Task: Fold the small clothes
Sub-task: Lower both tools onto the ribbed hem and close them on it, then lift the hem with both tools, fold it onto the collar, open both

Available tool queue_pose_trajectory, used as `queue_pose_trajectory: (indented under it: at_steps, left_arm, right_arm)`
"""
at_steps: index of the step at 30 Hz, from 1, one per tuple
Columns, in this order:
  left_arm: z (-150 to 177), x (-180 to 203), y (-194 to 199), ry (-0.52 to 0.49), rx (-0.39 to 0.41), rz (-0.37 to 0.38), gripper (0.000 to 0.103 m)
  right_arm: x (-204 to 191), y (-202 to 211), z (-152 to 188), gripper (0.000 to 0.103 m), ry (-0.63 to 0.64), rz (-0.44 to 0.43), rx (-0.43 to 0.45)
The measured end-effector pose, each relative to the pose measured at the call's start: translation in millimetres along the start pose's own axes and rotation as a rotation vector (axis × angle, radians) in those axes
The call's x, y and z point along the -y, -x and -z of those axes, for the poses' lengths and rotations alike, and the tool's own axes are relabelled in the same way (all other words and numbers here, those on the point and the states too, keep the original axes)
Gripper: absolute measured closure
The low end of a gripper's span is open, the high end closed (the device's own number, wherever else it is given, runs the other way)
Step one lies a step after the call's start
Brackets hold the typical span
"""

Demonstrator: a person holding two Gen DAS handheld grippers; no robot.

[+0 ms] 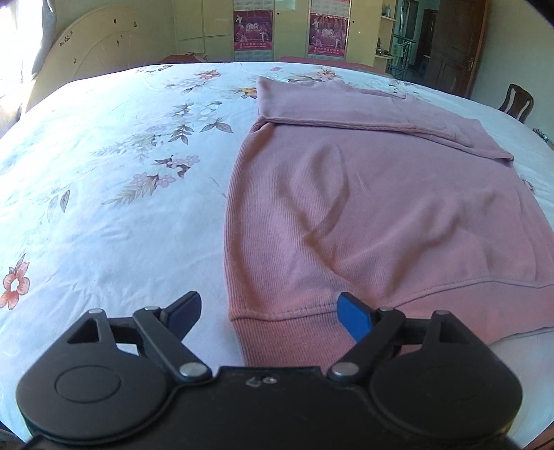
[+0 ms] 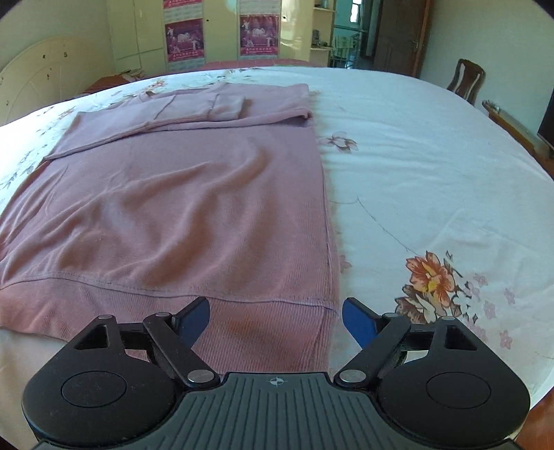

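A pink ribbed sweatshirt (image 1: 363, 207) lies flat on the bed, its sleeves folded across the far end. It also shows in the right wrist view (image 2: 180, 207). My left gripper (image 1: 268, 313) is open, its jaws wide apart on either side of the near left corner of the ribbed hem (image 1: 277, 332). My right gripper (image 2: 276, 320) is open, its jaws wide apart around the near right corner of the hem (image 2: 277, 332). Neither gripper holds the cloth.
The bed has a white flowered sheet (image 1: 104, 214) that also shows in the right wrist view (image 2: 432, 173). A cream headboard (image 1: 90, 59) stands at the far left. Wardrobes with posters (image 1: 252, 31) line the back wall. A wooden chair (image 2: 465, 81) stands by the bed's right side.
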State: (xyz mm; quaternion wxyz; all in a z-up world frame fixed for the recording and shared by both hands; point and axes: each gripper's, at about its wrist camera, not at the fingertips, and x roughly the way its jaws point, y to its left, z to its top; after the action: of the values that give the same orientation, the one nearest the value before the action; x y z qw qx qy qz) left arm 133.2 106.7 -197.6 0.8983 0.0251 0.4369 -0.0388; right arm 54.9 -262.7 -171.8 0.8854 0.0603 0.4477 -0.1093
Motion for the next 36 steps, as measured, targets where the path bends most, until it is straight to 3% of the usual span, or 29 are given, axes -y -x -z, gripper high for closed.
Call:
queue_pose_trajectory:
  at_steps: [5, 8, 10, 12, 13, 14, 18, 20, 29, 30, 31, 36]
  left_arm:
    - [11.5, -10.6, -5.1, 0.040, -0.047, 0.030, 0.019]
    - [15.1, -17.3, -2.7, 0.081, -0.048, 0.065, 0.028]
    - [16.1, -18.5, -0.1, 0.086, -0.053, 0.099, 0.036]
    - [16.9, -19.8, 2.4, 0.098, -0.060, 0.139, 0.049]
    - [17.1, -20.7, 3.2, 0.108, -0.064, 0.155, 0.056]
    - [18.0, -22.7, 3.5, 0.121, -0.068, 0.178, 0.060]
    - [19.6, -28.7, 3.9, 0.146, -0.075, 0.222, 0.061]
    - [18.2, -29.6, 2.4, 0.158, -0.082, 0.245, 0.075]
    - [10.1, -35.0, -7.5, 0.177, -0.100, 0.316, 0.094]
    - [8.2, -34.8, -7.7, 0.177, -0.096, 0.321, 0.094]
    - [6.3, -34.3, -6.6, 0.175, -0.088, 0.326, 0.094]
    - [-15.9, -30.7, 4.6, 0.166, -0.012, 0.362, 0.095]
  right_arm:
    - [5.4, -5.4, 8.3, 0.024, -0.049, -0.028, -0.035]
    - [3.3, -2.3, 10.8, 0.042, -0.067, -0.047, -0.028]
    - [1.5, -1.7, 10.0, 0.048, -0.071, -0.054, -0.028]
    - [1.3, -0.5, 9.7, 0.062, -0.082, -0.074, -0.029]
    - [1.1, 0.4, 9.8, 0.076, -0.089, -0.088, -0.030]
    - [0.5, 0.5, 9.7, 0.080, -0.092, -0.095, -0.031]
    - [0.5, 0.4, 10.1, 0.080, -0.098, -0.095, -0.029]
    - [1.8, 0.2, 10.6, 0.080, -0.113, -0.099, -0.030]
    - [9.6, -0.3, 7.6, 0.080, -0.179, -0.119, -0.053]
    - [8.3, 0.4, 6.7, 0.080, -0.181, -0.117, -0.052]
    - [7.0, 1.8, 5.7, 0.091, -0.178, -0.124, -0.049]
    - [4.4, 16.7, -7.3, 0.093, -0.187, -0.156, 0.006]
